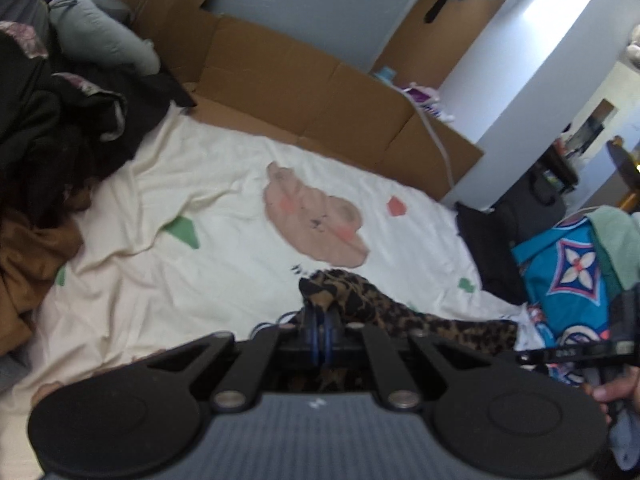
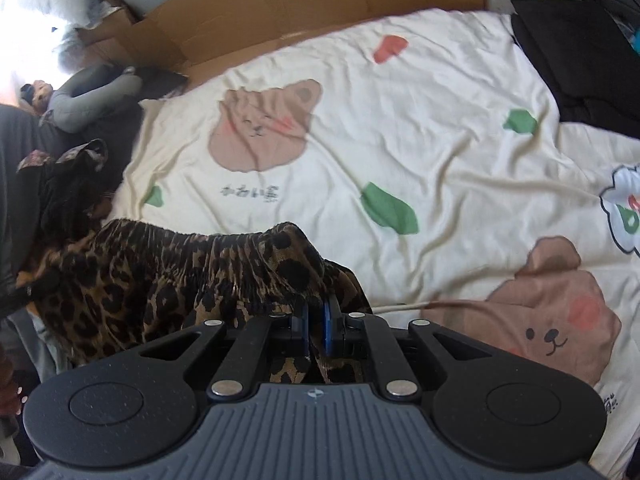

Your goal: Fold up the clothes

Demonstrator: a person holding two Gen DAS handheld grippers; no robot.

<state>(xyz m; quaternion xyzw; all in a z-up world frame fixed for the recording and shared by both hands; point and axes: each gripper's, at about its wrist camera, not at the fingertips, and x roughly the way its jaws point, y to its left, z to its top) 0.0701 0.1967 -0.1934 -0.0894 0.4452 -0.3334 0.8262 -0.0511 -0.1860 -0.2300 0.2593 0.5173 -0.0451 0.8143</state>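
Leopard-print garment [image 2: 168, 276] hung pinched between both my tools: my left gripper [image 1: 322, 326] was clamped on one bunched corner, my right gripper [image 2: 316, 322] on another fold. Beyond lay the cream bear-print blanket [image 2: 440, 152], then a dark clothes pile [image 1: 48, 128] and flattened cardboard [image 1: 288, 80].

The right hand-held gripper [image 2: 316, 316] pinches a leopard-print garment [image 2: 160, 280] over the bear-print sheet [image 2: 460, 152].
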